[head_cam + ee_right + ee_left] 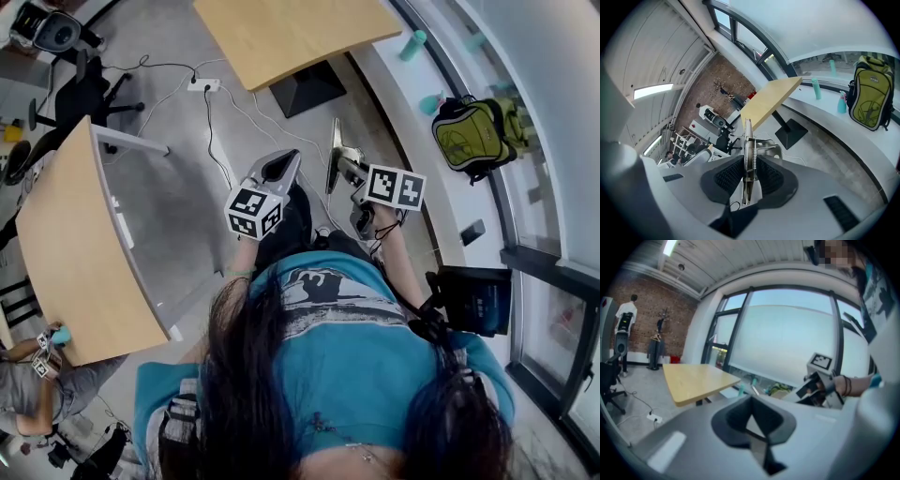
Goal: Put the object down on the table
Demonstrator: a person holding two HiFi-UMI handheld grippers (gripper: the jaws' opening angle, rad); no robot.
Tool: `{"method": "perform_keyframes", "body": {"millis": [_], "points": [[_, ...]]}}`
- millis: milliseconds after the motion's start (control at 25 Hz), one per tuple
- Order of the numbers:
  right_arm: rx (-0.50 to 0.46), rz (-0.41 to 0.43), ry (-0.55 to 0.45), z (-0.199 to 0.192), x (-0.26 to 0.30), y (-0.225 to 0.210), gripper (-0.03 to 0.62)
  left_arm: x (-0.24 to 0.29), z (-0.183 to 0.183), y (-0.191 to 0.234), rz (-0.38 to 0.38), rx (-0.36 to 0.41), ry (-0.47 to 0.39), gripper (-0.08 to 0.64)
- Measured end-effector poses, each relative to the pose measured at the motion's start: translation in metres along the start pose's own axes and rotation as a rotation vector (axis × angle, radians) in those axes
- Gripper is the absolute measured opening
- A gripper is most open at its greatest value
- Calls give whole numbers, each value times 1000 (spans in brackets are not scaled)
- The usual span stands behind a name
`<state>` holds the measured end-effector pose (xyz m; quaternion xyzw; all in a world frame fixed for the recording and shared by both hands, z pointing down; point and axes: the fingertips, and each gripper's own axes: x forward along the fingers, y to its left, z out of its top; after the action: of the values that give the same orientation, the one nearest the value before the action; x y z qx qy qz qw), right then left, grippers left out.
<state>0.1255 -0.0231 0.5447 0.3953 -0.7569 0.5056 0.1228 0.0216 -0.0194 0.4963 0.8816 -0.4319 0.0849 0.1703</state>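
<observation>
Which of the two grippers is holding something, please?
The right gripper: a metal spring clip is clamped in it, while the left gripper holds nothing.

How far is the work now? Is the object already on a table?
Done: the right gripper is shut on the metal spring clip. In hand: the clip is in the air over the floor, short of the wooden table. Remaining: reach a table, lower the clip, open the jaws. The left gripper is shut and empty.

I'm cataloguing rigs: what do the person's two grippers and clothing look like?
The left gripper and right gripper both have light grey bodies, dark jaw pads and a white cube with black square markers. The person wears a teal T-shirt and dark wristbands on the right wrist.
</observation>
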Motion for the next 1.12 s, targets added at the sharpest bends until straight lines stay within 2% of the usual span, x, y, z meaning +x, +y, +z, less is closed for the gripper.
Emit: {"method": "perform_keyframes", "body": {"millis": [280, 560, 920, 1120], "points": [[10, -18, -12, 71, 60, 14, 92, 46, 45, 82, -25, 1, -14, 3], [18, -33, -22, 122, 109, 33, 92, 77, 73, 141, -67, -4, -16, 3], [18, -38, -15, 166, 167, 52, 92, 103, 98, 210, -82, -17, -32, 3], [14, -56, -14, 182, 177, 57, 92, 114, 105, 226, -99, -34, -36, 3]]}}
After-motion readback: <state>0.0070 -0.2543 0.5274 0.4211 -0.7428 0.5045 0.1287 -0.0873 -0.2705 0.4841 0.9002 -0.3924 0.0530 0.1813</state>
